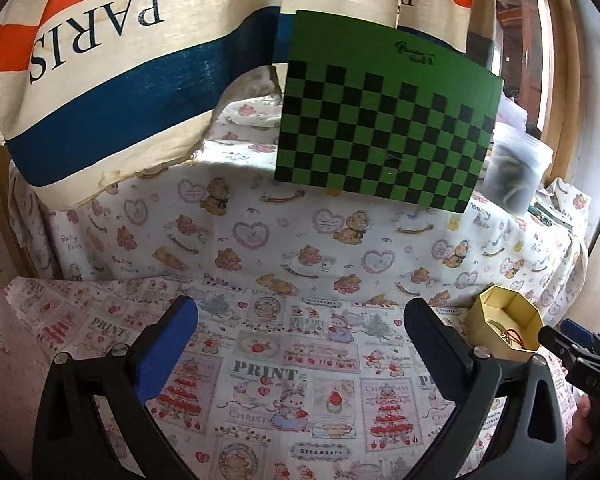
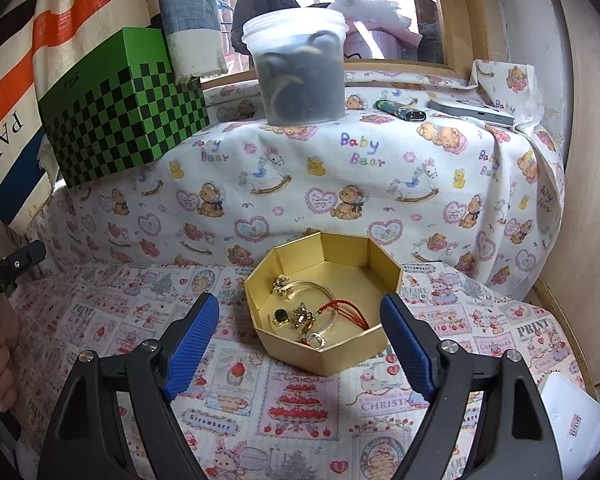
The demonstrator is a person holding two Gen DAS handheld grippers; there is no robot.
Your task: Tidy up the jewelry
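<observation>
A gold octagonal box (image 2: 332,354) sits open on the printed cloth, straight ahead of my right gripper (image 2: 300,316). Inside it lie a clear bangle (image 2: 328,290), gold charm pieces (image 2: 302,316) and a red cord (image 2: 346,306). My right gripper is open and empty, with its blue pads either side of the box's near end. The box also shows in the left wrist view (image 1: 504,330), at the right. My left gripper (image 1: 300,320) is open and empty over bare cloth, left of the box. The right gripper's tip (image 1: 568,332) shows at that view's right edge.
A green checkered box (image 2: 120,108) and a clear plastic tub (image 2: 300,76) with dark items stand on the raised bear-print ledge behind. A lighter (image 2: 400,110) and a grey device (image 2: 472,112) lie there too. A striped PARIS curtain (image 1: 100,60) hangs at the left.
</observation>
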